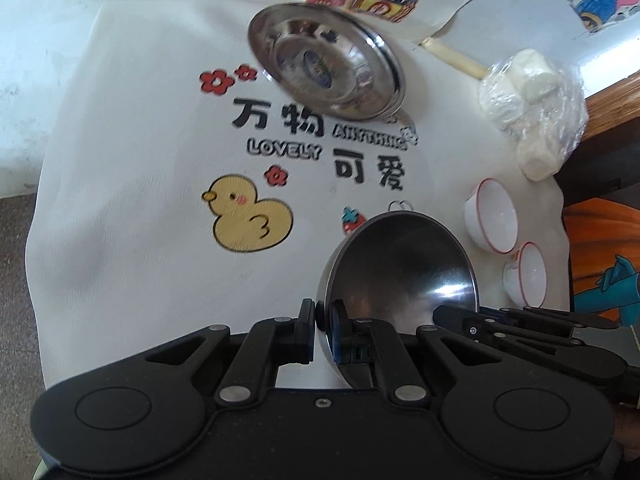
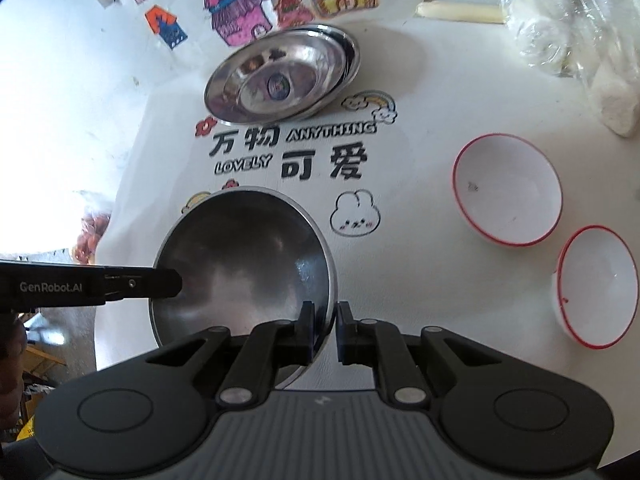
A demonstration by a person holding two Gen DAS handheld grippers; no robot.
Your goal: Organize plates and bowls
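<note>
On the white printed cloth (image 2: pixel 420 208): both grippers pinching one steel bowl (image 2: pixel 244 264).

Cartoon ducks, flowers and lettering cover the cloth; coloured house drawings (image 2: pixel 256 12) lie beyond it. The left gripper (image 1: pixel 323 320) clamps the bowl's rim on one side, the right gripper (image 2: pixel 325 320) on the opposite side, both angled steeply downward. A stack of steel plates (image 2: pixel 280 76) sits farther off near the drawings. Two red-rimmed white bowls (image 2: pixel 508 188) rest to the right, near the cloth's edge, with a plastic-wrapped bundle (image 1: pixel 532 108) beyond them. Bare cloth lies between bowl and plates.
</note>
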